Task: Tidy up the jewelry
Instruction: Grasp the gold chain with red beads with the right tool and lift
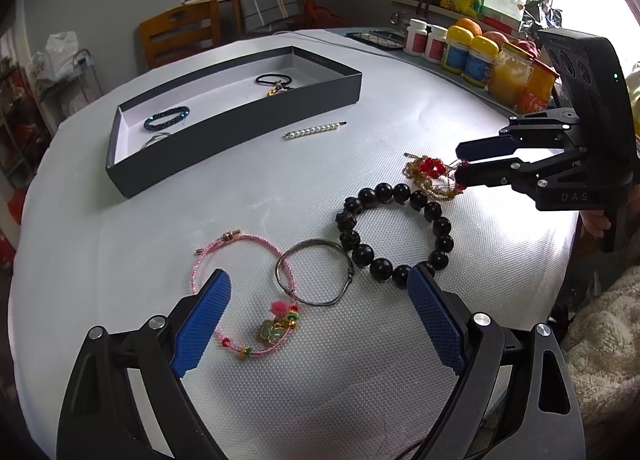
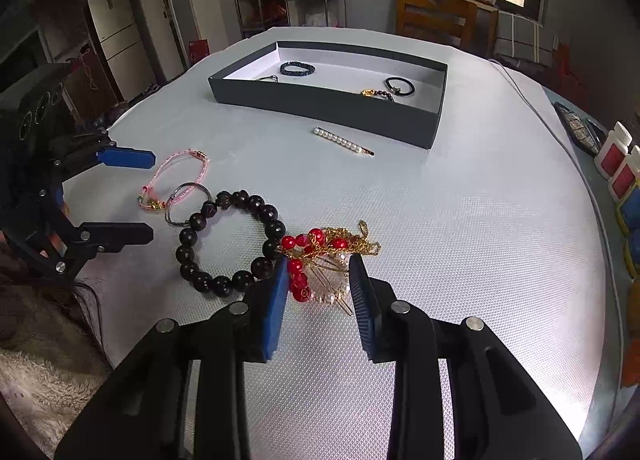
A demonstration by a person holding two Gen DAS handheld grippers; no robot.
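Note:
A red-bead and gold-chain ornament (image 2: 320,260) lies on the white table mat, touching a black bead bracelet (image 2: 228,240). My right gripper (image 2: 318,274) is open with its two fingers either side of the ornament's near end; it also shows in the left wrist view (image 1: 460,162). My left gripper (image 1: 318,288) is open and empty above a pink cord bracelet (image 1: 244,300) and a thin metal bangle (image 1: 314,276). A pearl hair clip (image 1: 314,130) lies near the dark tray (image 1: 236,132), which holds several pieces.
Pill bottles, jars and fruit (image 1: 472,52) line the table's far right edge. A wooden chair (image 1: 180,34) stands behind the table. A fluffy blanket (image 1: 600,332) lies at the right edge. A cable (image 2: 536,108) runs along the mat.

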